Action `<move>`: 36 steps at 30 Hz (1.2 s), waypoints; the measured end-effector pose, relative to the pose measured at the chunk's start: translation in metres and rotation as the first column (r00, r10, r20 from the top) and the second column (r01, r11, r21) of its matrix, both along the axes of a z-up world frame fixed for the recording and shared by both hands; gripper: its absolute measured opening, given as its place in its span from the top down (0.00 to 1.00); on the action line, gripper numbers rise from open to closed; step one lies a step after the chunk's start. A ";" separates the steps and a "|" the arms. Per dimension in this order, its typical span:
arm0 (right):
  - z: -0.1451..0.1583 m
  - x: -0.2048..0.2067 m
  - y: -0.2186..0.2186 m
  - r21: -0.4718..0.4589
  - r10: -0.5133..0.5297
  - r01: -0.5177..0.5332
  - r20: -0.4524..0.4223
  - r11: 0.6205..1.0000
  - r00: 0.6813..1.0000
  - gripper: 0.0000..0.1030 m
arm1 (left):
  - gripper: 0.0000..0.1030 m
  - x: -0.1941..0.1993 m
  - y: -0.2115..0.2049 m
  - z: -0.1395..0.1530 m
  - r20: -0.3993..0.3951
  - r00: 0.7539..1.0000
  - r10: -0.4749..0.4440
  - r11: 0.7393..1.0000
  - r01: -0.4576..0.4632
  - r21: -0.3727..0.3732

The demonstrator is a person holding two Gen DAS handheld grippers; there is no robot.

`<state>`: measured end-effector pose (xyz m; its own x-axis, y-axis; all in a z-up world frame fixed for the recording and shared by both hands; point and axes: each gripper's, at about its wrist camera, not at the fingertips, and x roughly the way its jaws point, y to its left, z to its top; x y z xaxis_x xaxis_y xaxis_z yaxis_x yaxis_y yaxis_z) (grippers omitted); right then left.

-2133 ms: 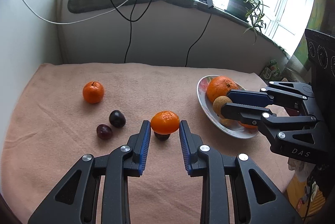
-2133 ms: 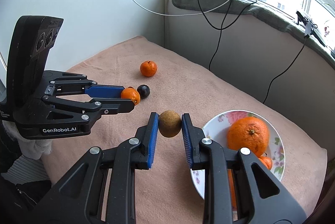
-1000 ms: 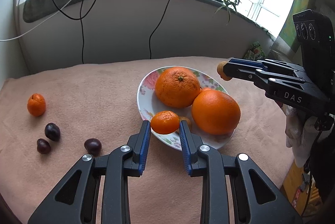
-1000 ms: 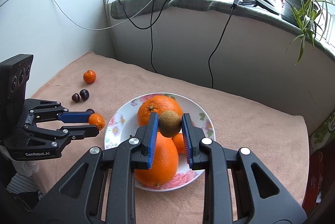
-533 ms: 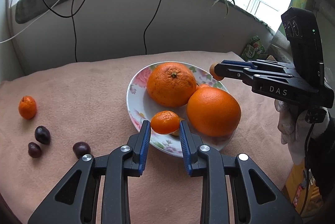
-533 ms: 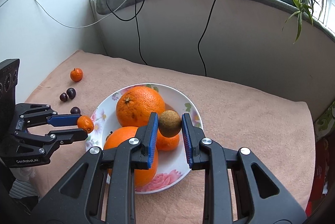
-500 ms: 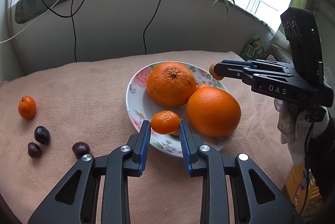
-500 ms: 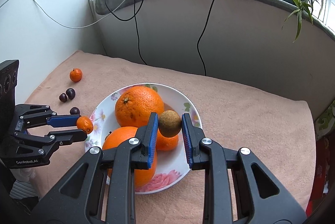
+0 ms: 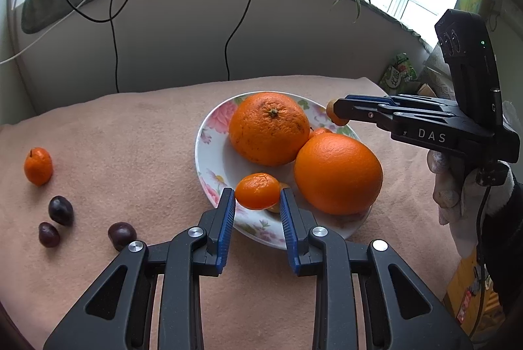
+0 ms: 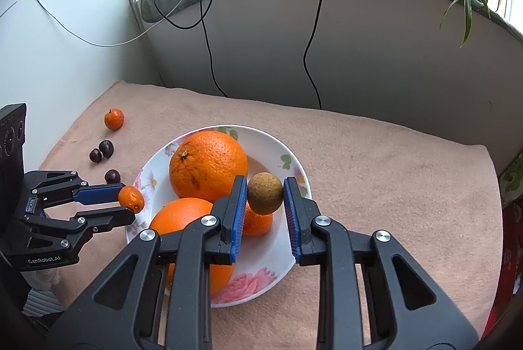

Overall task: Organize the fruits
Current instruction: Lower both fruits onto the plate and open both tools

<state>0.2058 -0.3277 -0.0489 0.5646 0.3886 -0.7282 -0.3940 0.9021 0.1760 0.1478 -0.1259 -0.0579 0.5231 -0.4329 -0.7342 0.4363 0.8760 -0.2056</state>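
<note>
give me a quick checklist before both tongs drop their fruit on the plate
1. Left tongs grip the small mandarin: ok, pinched between both blue pads.
2. Right tongs grip the brown round fruit: ok, held between the pads.
3. Mandarin over the plate: ok, it hangs above the near rim.
4. Free spot under the brown fruit: cannot tell; a small orange fruit lies just below, bare plate to its right.
5. Two large oranges steady: cannot tell, they fill most of the plate.
6. Tongs apart from each other: ok, at opposite sides of the plate.
</note>
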 end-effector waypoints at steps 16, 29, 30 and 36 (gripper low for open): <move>-0.003 0.002 -0.002 0.006 -0.016 0.016 -0.007 1.000 1.000 0.64 | 0.59 0.000 0.002 0.001 0.007 1.000 0.001 1.000 -0.001 -0.005; 0.008 -0.006 0.000 0.008 -0.032 0.032 0.036 0.999 0.999 0.22 | 0.24 -0.006 -0.001 0.007 0.075 0.996 0.049 0.996 -0.054 0.069; 0.009 -0.006 0.000 0.009 -0.035 0.034 0.038 0.999 0.999 0.20 | 0.23 -0.006 -0.001 0.007 0.081 0.995 0.056 0.995 -0.062 0.078; 0.014 -0.009 0.002 0.015 -0.041 0.041 0.047 0.999 0.998 0.18 | 0.23 -0.008 0.000 0.010 0.109 0.992 0.071 0.991 -0.082 0.108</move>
